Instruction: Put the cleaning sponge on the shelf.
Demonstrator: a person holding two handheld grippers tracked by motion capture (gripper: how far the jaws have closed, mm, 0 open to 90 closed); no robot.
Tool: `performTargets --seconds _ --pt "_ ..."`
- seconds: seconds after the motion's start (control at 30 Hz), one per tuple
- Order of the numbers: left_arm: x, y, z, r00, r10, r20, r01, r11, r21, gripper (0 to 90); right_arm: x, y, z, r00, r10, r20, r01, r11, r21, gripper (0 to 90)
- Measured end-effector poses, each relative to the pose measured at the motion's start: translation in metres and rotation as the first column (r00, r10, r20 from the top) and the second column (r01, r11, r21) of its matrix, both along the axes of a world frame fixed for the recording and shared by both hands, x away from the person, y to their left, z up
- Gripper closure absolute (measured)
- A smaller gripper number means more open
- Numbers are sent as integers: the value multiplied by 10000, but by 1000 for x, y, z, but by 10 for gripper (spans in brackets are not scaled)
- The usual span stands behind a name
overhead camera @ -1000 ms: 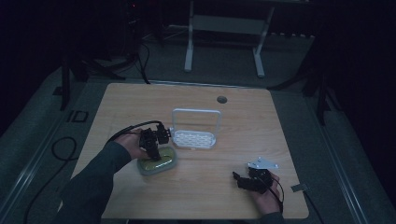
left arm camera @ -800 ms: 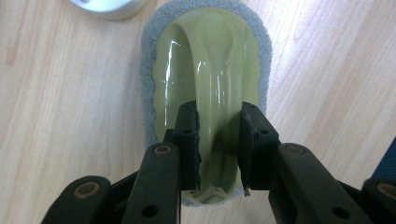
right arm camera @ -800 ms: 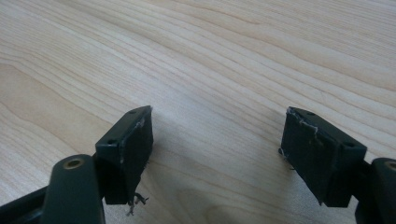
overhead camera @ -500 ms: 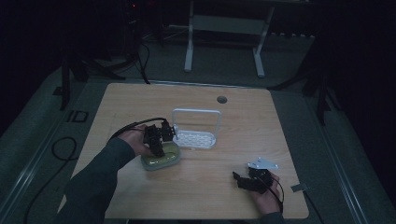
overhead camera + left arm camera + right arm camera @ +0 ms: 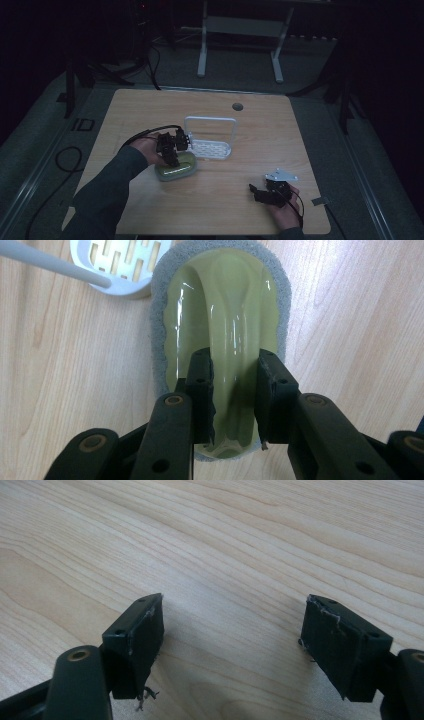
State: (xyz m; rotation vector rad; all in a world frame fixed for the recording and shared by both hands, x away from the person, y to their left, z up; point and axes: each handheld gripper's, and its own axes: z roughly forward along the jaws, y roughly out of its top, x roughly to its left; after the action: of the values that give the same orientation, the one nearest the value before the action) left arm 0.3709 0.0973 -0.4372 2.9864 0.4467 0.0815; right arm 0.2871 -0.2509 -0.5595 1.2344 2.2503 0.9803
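Observation:
A pale green scrubber with a grey pad underneath (image 5: 178,170) lies on the wooden table (image 5: 280,135), just left of a white slotted soap rack (image 5: 212,149). My left gripper (image 5: 171,156) comes down on it from above. In the left gripper view the scrubber (image 5: 220,300) has a raised middle ridge, and my left gripper (image 5: 232,360) is shut on that ridge, one pad pressing each side. My right gripper (image 5: 256,192) rests low near the table's front right with its jaws pointing left. In the right gripper view the right gripper (image 5: 232,615) stands open over bare wood.
The soap rack (image 5: 120,265) has a tall white loop handle (image 5: 210,120) standing upright behind it. A round cable hole (image 5: 237,106) sits near the table's far edge. Cables trail off the table's left side; a white frame stands on the floor beyond.
My left gripper and the scrubber have shifted slightly to the right, closer to the white rack. The right gripper has stayed where it was.

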Motion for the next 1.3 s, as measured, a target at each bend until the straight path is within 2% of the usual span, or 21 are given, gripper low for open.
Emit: performTargets --seconds 0.3,0.63,0.93,1.3 --pt "1 -5 0 9997 -222 135 224 9997 -90 717 0 0 0 10000 5 5 -5 10000 -2 247" --pt "3 -14 -1 9988 -476 66 477 9988 -109 717 0 0 0 10000 0 0 0 10000 -1 247" --pt "5 -22 0 9958 -897 181 898 9960 -21 717 0 0 0 10000 -2 -1 2 10000 4 247" --pt "8 -27 3 9933 -1110 310 1116 9936 -171 717 0 0 0 10000 -7 0 7 10000 7 247"
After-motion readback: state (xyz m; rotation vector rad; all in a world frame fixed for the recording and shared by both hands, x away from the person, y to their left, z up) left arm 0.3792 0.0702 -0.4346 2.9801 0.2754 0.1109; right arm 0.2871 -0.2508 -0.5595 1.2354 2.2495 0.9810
